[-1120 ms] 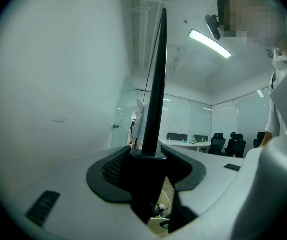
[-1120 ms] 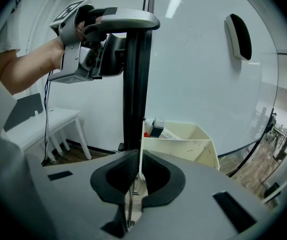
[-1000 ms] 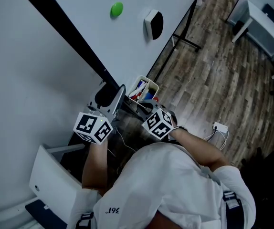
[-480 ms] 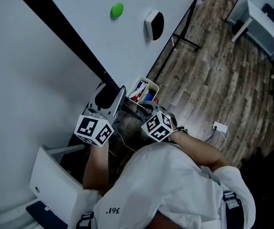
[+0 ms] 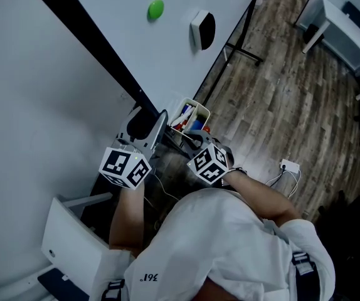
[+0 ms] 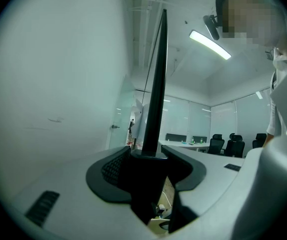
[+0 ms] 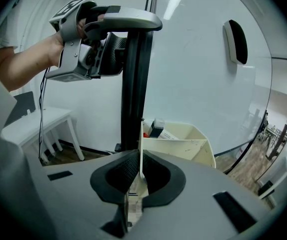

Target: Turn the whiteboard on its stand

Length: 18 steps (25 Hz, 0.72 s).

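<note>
Jaws of the left gripper (image 6: 151, 156) are clenched on the black frame (image 6: 156, 84) at the side edge of the whiteboard (image 5: 167, 61). In the left gripper view that dark edge rises straight up from between the two pads, with both pads pressed against it. The right gripper view shows the same hold from the side. There the left gripper (image 7: 128, 26) sits high on the upright black frame (image 7: 133, 84), with the person's hand wrapped round its handle.

The right gripper (image 7: 139, 171) is lower and just beside the frame. Its jaws are closed on the thin near wall of the cream tray (image 7: 183, 144), which stands edge-on between the pads. The tray is at the foot of the board and holds a few markers.

In the head view the whiteboard runs diagonally from upper left toward the middle, with its black frame (image 5: 92, 46) along its left side. The left gripper (image 5: 155, 121) meets the lower end of that frame, and the right gripper (image 5: 192, 140) sits next to it at the tray (image 5: 195, 113). A green magnet (image 5: 155, 9) and an eraser (image 5: 202, 30) are on the white face above the two grippers. Wood-plank floor (image 5: 280, 105) lies to the right.
</note>
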Each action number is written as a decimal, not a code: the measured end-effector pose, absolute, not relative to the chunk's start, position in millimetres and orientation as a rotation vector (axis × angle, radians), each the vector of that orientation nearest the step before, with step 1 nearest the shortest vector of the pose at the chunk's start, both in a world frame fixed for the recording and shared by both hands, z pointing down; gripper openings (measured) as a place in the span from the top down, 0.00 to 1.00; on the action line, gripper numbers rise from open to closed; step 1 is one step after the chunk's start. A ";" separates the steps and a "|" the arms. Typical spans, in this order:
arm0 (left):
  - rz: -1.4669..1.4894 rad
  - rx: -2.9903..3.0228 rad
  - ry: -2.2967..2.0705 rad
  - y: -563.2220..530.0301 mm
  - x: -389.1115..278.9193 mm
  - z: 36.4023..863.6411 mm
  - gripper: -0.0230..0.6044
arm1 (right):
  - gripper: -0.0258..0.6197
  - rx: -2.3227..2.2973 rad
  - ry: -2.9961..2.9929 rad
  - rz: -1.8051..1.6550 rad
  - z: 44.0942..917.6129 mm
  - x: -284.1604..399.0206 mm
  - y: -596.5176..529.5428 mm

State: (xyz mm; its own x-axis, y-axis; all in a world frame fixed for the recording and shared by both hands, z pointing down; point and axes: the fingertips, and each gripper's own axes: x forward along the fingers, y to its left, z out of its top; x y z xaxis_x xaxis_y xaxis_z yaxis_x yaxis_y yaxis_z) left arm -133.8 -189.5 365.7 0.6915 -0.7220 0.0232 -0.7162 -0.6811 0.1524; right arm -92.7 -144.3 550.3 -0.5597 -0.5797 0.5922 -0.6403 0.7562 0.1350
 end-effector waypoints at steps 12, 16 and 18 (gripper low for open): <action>-0.043 2.742 -1.156 -221.8 -110.3 363.2 0.65 | 0.90 0.927 -2.316 0.108 546.8 -70.0 -174.9; -0.038 2.738 -1.145 -231.2 -104.6 365.4 0.65 | 0.90 0.931 -2.313 0.102 548.7 -64.6 -183.8; -0.038 2.742 -1.137 -233.1 -104.9 367.5 0.65 | 0.90 0.936 -2.309 0.095 550.6 -64.7 -186.1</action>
State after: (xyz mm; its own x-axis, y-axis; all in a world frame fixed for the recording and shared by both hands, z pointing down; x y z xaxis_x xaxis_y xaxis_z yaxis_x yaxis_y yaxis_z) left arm -104.9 -233.1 367.5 0.7083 -0.7046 0.0427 -0.7002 -0.6937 0.1685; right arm -64.7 -186.1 550.6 -0.5435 -0.6019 0.5851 -0.6480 0.7439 0.1634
